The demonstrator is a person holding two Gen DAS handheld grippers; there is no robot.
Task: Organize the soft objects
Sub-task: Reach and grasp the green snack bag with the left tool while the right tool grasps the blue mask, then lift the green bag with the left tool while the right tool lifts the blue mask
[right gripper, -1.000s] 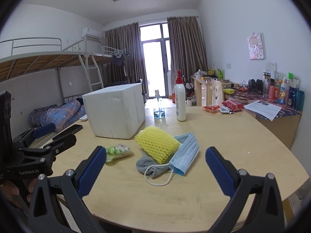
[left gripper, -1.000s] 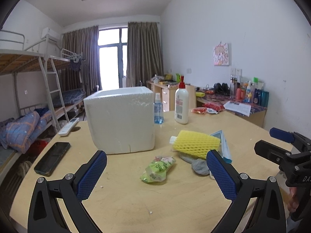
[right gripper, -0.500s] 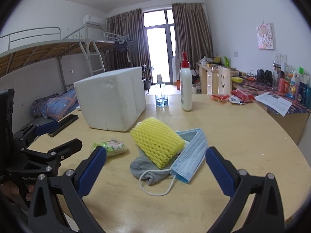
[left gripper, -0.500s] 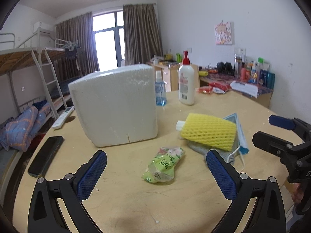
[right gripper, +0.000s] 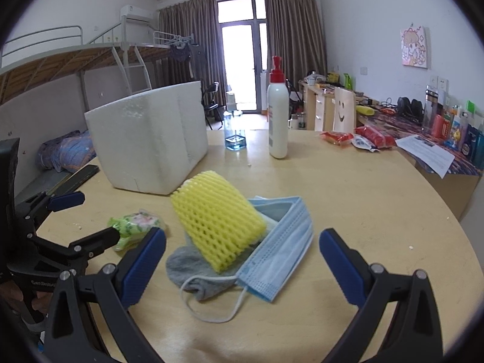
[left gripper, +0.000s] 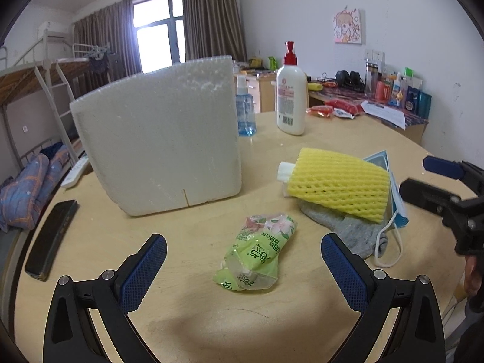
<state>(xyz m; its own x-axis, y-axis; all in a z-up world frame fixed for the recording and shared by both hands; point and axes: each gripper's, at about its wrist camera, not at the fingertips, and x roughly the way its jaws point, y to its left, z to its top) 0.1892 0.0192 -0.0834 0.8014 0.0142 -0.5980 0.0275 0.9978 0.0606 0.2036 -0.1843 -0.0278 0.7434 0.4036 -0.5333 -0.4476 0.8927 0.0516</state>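
Observation:
A green tissue packet (left gripper: 257, 257) lies on the round wooden table (left gripper: 196, 326), just ahead of my open left gripper (left gripper: 243, 260) and between its blue pads. To its right a yellow foam net (left gripper: 338, 186) rests on a grey sock (left gripper: 348, 230) and a blue face mask (left gripper: 393, 199). In the right wrist view the same yellow net (right gripper: 216, 217), grey sock (right gripper: 187, 269) and blue mask (right gripper: 281, 248) lie just ahead of my open, empty right gripper (right gripper: 242, 260). The tissue packet (right gripper: 133, 227) sits at its left.
A white foam box (left gripper: 160, 133) stands behind the tissue packet. A lotion pump bottle (left gripper: 291, 99) and a blue spray bottle (left gripper: 245, 109) stand further back. A black phone (left gripper: 51, 236) lies near the table's left edge. A bunk bed (right gripper: 75, 69) and a cluttered desk (right gripper: 423, 133) flank the table.
Both grippers have moved forward and lower towards the table. The tissue packet now lies between the left pads, and the net, sock and mask fill the right view.

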